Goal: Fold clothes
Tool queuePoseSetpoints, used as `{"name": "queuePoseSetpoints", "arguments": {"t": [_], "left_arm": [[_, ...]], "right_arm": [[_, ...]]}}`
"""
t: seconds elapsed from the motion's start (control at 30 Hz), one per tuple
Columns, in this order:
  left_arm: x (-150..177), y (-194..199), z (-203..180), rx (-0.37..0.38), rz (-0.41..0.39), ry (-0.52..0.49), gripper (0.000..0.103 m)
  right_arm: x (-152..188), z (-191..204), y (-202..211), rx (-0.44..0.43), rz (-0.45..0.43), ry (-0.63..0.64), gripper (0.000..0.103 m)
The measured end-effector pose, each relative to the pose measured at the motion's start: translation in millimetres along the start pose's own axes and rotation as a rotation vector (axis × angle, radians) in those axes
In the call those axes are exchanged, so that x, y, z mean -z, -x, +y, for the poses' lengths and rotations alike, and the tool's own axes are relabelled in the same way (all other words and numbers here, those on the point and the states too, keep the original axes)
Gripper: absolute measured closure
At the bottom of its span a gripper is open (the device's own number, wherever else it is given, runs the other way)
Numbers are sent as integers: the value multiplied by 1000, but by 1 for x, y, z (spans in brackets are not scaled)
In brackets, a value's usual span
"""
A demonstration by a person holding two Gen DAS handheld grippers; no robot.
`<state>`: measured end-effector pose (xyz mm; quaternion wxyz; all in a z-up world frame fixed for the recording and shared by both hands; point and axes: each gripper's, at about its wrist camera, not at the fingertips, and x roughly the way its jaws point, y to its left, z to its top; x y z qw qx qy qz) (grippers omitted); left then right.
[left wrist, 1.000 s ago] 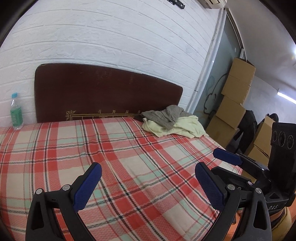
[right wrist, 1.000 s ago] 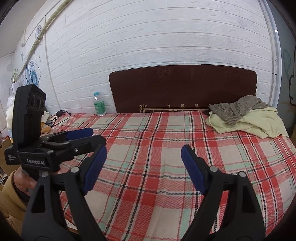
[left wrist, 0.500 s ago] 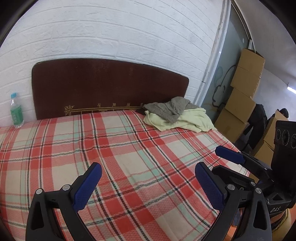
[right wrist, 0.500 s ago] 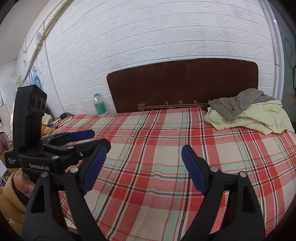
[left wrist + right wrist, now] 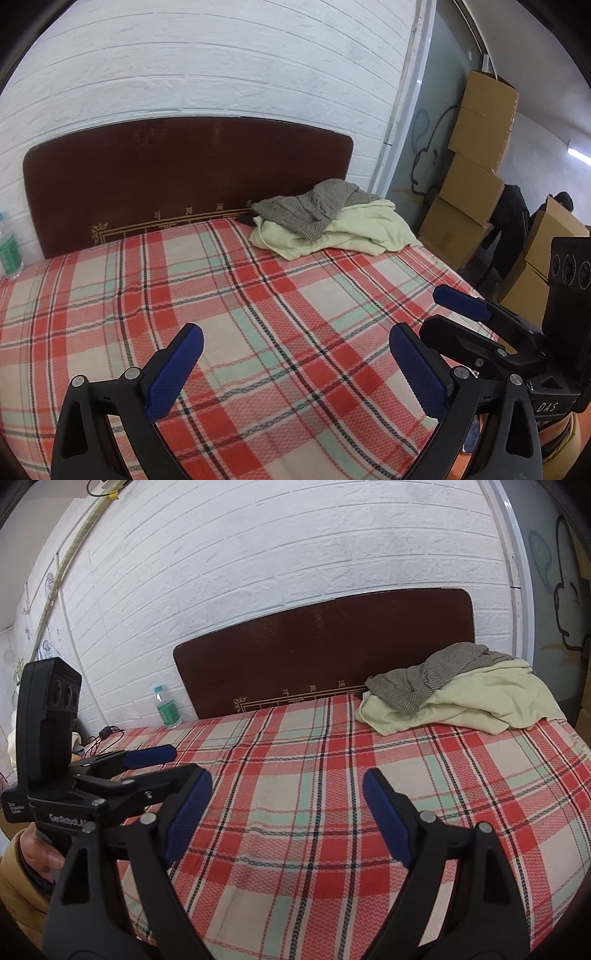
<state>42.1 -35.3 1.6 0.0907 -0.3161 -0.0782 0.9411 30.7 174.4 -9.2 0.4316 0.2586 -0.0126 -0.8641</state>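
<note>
Clothes [image 5: 325, 225] lie heaped by the headboard [image 5: 177, 177], well ahead and right of both grippers, nothing between. Left gripper [image 5: 295, 365] and right gripper [image 5: 284, 812] gape empty. Only the left view shows boxes [image 5: 476, 158]; only the right, a cable [image 5: 105, 734].

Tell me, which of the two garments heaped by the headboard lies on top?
The grey ribbed garment lies on top. It is draped over the pale yellow garment, which spreads out beneath it on the plaid bedspread, at the corner nearest the cardboard boxes.
</note>
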Motion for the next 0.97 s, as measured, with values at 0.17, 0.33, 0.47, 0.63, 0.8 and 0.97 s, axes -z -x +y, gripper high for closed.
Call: {"name": "queuePoseSetpoints", "arguments": {"t": [0.17,0.33,0.47,0.63,0.8,0.97], "left_arm": [[-8,-13,-16,3,6,-13,1],[-12,-24,-30,-21,0,-43,1],[-13,-32,-35,-28,5,-50,1],[-18,-40,-40,-25,-1,-53,1],[-21,-46,-47,-35,-2,-55,1],[-13,-27,-36,-96,-40,-19,1]], "right_arm": [[-5,-21,6,15,-17,-23,19],[-6,-38,7,27,-21,-46,18],[-5,-49,8,33,-22,-63,18],[-6,-60,7,47,-31,-73,18],[-10,-74,8,57,-46,-108,13],[-13,-72,8,26,-56,-110,10]]}}
